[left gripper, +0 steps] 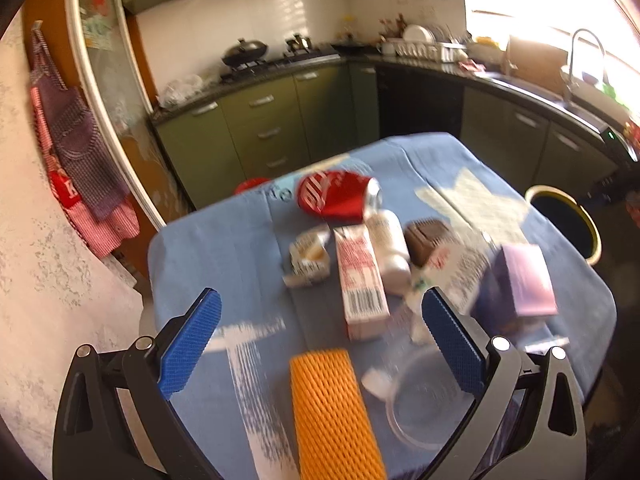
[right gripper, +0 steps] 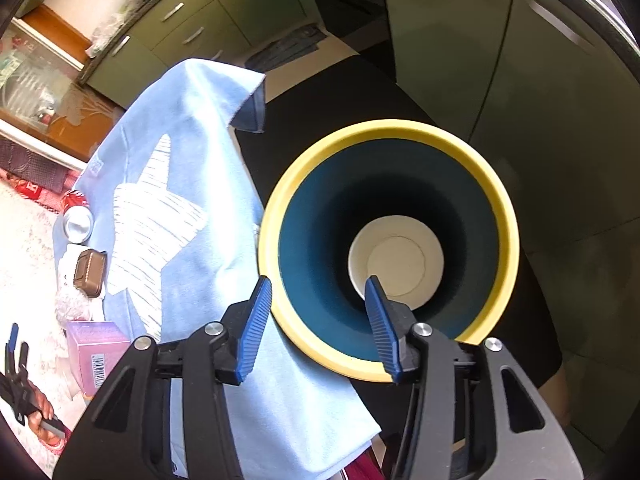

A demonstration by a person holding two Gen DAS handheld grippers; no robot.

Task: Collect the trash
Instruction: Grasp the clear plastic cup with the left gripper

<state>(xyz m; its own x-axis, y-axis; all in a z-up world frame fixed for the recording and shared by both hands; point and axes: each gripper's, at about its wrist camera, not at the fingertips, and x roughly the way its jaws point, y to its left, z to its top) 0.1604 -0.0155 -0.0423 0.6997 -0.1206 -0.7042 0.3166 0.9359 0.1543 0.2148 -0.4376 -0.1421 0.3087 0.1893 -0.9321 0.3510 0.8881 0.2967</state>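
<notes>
Trash lies on the blue-clothed table [left gripper: 208, 248]: a crushed red can [left gripper: 336, 196], a pink-white carton [left gripper: 362, 284], a white bottle [left gripper: 390, 248], a brown tub [left gripper: 426, 238], a crumpled wrapper [left gripper: 306, 258], a purple box [left gripper: 520, 284], an orange foam net [left gripper: 332, 412] and a clear plastic cup [left gripper: 420, 392]. My left gripper [left gripper: 320, 344] is open above the net, holding nothing. My right gripper [right gripper: 320, 324] is open and empty over the yellow-rimmed bin [right gripper: 508, 240], which has a white disc [right gripper: 396, 260] at its bottom. The bin also shows in the left wrist view [left gripper: 592, 228], beside the table's right edge.
Green kitchen cabinets [left gripper: 264, 128] and a dark counter with stove and sink run behind the table. An apron [left gripper: 76, 148] hangs on the left wall. The tablecloth [right gripper: 192, 184] hangs over the table edge next to the bin. A red stool [left gripper: 250, 185] sits beyond the table.
</notes>
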